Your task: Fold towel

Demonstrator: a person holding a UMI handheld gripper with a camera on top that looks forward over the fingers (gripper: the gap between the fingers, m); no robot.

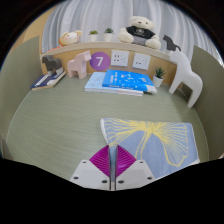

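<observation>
From the gripper view, my claw [113,170] points forward and slightly down over the green worktop [60,125], held low and close to its surface. The hand that carries it is out of sight.

The two fingers are brought together: their magenta pads [104,158] meet at the tips in a narrow wedge, with no gap that I can see between them. Whether a fold of cloth is pinched there I cannot tell; the tips sit just at the near edge of the towel [150,140], touching or almost touching it.

There is one towel, pale with yellow stripes, lying flat but rumpled on the worktop, just ahead of my fingers and off to their right.

Beyond it, well apart, lies one blue book [118,82] near the back of the worktop. Behind that runs a low backboard with a purple tag [98,61] marked 7 and one white socket plate [119,58]. On the ledge above sit two plush toys: a white one [140,30] and a tan one [70,37].
</observation>
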